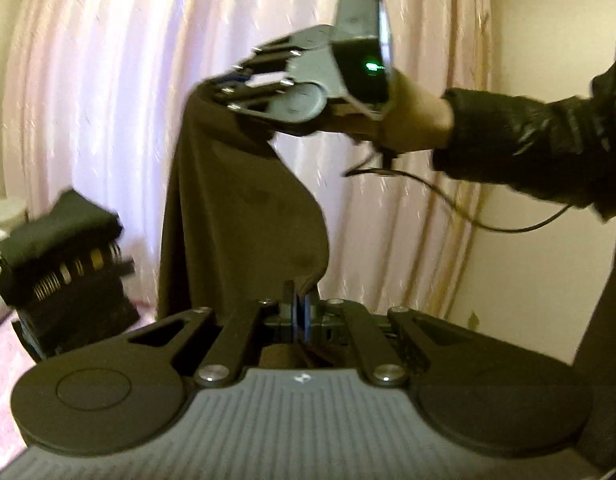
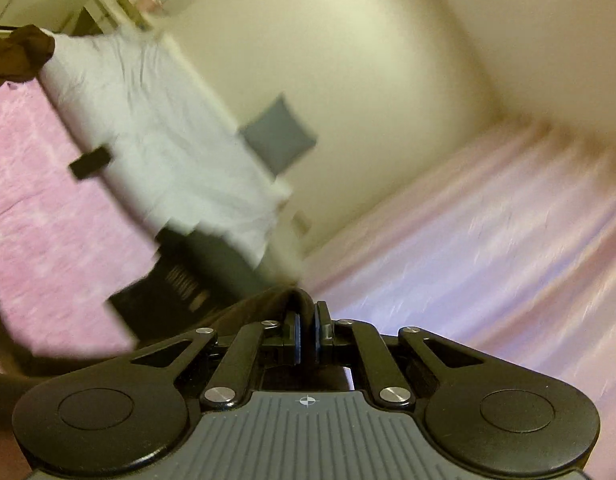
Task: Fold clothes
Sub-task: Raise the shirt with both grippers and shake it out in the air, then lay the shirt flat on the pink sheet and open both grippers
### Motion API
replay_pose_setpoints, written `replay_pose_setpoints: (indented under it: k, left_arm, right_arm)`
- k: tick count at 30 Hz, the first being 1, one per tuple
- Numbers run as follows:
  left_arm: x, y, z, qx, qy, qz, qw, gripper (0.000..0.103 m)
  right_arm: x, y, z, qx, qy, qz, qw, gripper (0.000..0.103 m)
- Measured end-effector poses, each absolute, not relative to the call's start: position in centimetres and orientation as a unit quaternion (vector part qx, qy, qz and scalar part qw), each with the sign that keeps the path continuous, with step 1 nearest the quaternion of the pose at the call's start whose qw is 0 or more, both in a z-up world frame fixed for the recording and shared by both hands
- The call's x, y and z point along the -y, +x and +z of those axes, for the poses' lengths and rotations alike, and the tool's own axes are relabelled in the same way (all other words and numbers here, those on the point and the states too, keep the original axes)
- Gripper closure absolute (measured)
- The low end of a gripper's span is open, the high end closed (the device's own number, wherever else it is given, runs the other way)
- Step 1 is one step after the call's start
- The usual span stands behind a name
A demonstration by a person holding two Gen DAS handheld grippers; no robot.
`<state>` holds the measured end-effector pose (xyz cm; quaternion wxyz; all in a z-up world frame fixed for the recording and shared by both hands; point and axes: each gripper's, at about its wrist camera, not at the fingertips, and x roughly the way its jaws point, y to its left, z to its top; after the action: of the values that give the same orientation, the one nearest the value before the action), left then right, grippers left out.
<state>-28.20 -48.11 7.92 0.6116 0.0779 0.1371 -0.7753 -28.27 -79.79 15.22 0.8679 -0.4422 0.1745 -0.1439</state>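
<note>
Brown soft fabric garment (image 1: 236,216) is held aloft, pinched by the left tool (image 1: 299,312) at 6 o'clock and the right tool (image 1: 232,80) at 12; folding is judged barely begun.

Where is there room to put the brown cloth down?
The pink blanket looks bare between the small black object and the black stack. The white sheet beside the grey pillow looks free too. It is crowded by the stack. Both grippers pinch the brown cloth.

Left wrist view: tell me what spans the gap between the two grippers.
The brown garment hangs between right gripper and left gripper, both pinching it, in the left wrist view.
</note>
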Motion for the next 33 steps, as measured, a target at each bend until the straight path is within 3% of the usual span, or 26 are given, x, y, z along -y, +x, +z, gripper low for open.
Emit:
replay_pose_setpoints:
  k: [7, 11, 13, 14, 15, 16, 18, 24, 28, 33]
  left_arm:
    - [39.0, -23.9, 8.7, -0.157, 0.009, -0.670, 0.726, 0.102]
    - [29.1, -20.0, 5.1, -0.245, -0.036, -0.523, 0.815, 0.101]
    - [24.2, -17.9, 2.2, -0.316, -0.060, -0.425, 0.846, 0.090]
    - [22.1, -17.1, 0.6, -0.349, -0.059, -0.377, 0.856, 0.086]
    - [19.7, -16.6, -1.1, -0.377, -0.050, -0.330, 0.864, 0.081]
    - [17.4, -16.0, -2.9, -0.404, -0.040, -0.282, 0.869, 0.081]
    - [14.1, -15.2, -5.3, -0.441, -0.028, -0.225, 0.869, 0.078]
    - [7.4, -12.5, -11.0, -0.504, 0.012, -0.170, 0.847, 0.068]
    - [10.4, -9.0, -14.4, -0.507, 0.046, -0.204, 0.836, 0.060]
    - [15.6, -4.5, -18.4, -0.491, 0.097, -0.255, 0.828, 0.051]
  right_arm:
    - [70.3, -19.7, 18.3, -0.054, -0.500, 0.002, 0.864, 0.099]
    - [60.0, -13.3, 14.0, -0.035, -0.489, 0.133, 0.861, 0.099]
    - [53.7, -9.7, 9.9, -0.064, -0.493, 0.191, 0.847, 0.096]
    - [51.0, -8.8, 7.4, -0.066, -0.495, 0.207, 0.841, 0.084]
    - [48.2, -7.9, 4.9, -0.068, -0.498, 0.222, 0.836, 0.029]
    - [45.5, -7.0, 2.4, -0.070, -0.500, 0.238, 0.830, 0.000]
    - [42.0, -6.4, -1.9, -0.086, -0.494, 0.282, 0.818, 0.001]
    - [40.5, -9.0, -9.1, -0.262, -0.407, 0.307, 0.820, 0.001]
    - [46.6, -9.9, -12.2, -0.389, -0.340, 0.224, 0.827, 0.001]
    - [56.8, -9.7, -13.6, -0.483, -0.245, 0.112, 0.833, 0.001]
